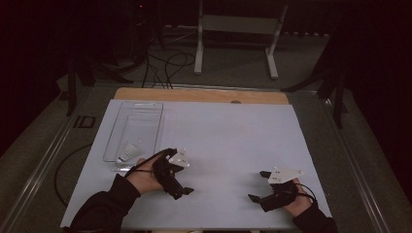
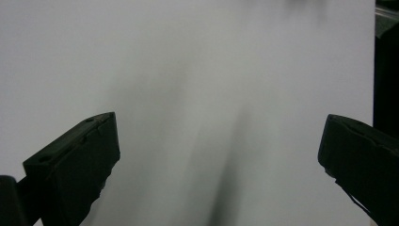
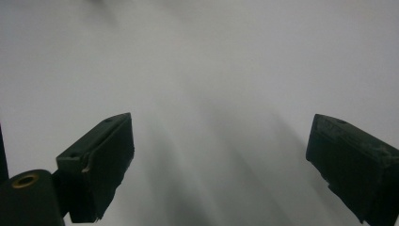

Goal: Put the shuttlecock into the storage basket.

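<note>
Nearest the camera, at the bench's near edge, both hands are seen resting on the white sheet (image 1: 233,141) that covers the bench. Toward the near left corner the left gripper (image 1: 180,190) is held with its jaws spread wide and nothing between them, only bare sheet being seen past them in the left gripper view. Just beyond it, along the left edge, a clear plastic tray (image 1: 114,132) is laid lengthwise, and a small white shuttlecock-like item (image 1: 127,152), too small to be told surely, lies at the tray's near end. Toward the near right corner the right gripper (image 1: 257,186) is likewise held spread and empty. The item is judged best approached by the left gripper: the jaws should be kept wide, lowered inside the tray wall and closed gently.
</note>
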Tool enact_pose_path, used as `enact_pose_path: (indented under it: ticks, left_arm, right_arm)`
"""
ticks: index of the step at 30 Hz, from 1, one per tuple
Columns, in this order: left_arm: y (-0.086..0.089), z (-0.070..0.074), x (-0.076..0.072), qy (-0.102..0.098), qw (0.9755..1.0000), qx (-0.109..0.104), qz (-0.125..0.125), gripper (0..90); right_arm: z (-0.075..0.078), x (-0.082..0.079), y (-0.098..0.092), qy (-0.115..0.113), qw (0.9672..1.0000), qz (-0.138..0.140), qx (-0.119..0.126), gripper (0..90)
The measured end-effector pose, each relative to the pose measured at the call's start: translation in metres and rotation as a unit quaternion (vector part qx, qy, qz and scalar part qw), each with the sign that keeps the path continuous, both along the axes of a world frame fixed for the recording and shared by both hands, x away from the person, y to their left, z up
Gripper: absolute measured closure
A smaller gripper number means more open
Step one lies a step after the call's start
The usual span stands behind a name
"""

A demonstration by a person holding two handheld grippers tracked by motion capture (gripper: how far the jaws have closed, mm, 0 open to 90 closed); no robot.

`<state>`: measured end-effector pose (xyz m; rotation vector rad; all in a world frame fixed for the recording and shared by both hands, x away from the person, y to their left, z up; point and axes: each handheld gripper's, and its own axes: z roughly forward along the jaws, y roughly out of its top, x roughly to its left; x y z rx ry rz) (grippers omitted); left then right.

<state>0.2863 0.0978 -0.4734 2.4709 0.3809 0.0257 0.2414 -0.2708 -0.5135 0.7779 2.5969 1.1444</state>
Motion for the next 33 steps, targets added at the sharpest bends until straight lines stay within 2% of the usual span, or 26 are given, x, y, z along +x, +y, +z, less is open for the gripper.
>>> enact_pose_path:
  ticks: [1, 7, 12, 19, 21, 26, 31, 33]
  left_arm:
    - [0.001, 0.000, -0.001, 0.001, 1.0000, 0.005, -0.002, 0.3]
    - [0.009, -0.002, -0.007, -0.002, 1.0000, -0.005, 0.001, 0.3]
    - [0.014, -0.003, -0.014, -0.003, 1.0000, -0.003, -0.003, 0.3]
    - [0.025, -0.011, -0.021, 0.000, 0.9999, -0.015, 0.008, 0.3]
    - [0.027, -0.013, -0.024, 0.000, 0.9999, -0.013, 0.008, 0.3]
    - [0.036, -0.016, -0.029, -0.001, 0.9994, -0.031, 0.016, 1.0]
    - [0.044, -0.018, -0.034, 0.000, 0.9994, -0.027, 0.023, 1.0]
    - [0.048, -0.018, -0.037, -0.006, 0.9992, -0.026, 0.030, 1.0]
  right_arm:
    - [0.000, 0.000, 0.000, 0.000, 1.0000, 0.001, 0.000, 8.2]
    - [0.000, 0.000, 0.000, 0.000, 1.0000, 0.002, -0.001, 8.2]
    - [0.000, 0.000, 0.001, -0.003, 1.0000, 0.003, 0.000, 8.2]
    - [0.001, -0.001, 0.001, -0.002, 1.0000, 0.005, -0.001, 8.2]
    - [0.001, -0.001, 0.001, -0.001, 1.0000, 0.005, -0.001, 8.2]
    - [0.000, -0.001, 0.001, 0.000, 1.0000, 0.005, 0.001, 8.2]
    - [0.000, -0.002, 0.002, -0.002, 1.0000, 0.005, 0.000, 8.2]
    - [0.001, -0.002, 0.001, -0.001, 1.0000, 0.006, 0.001, 8.2]
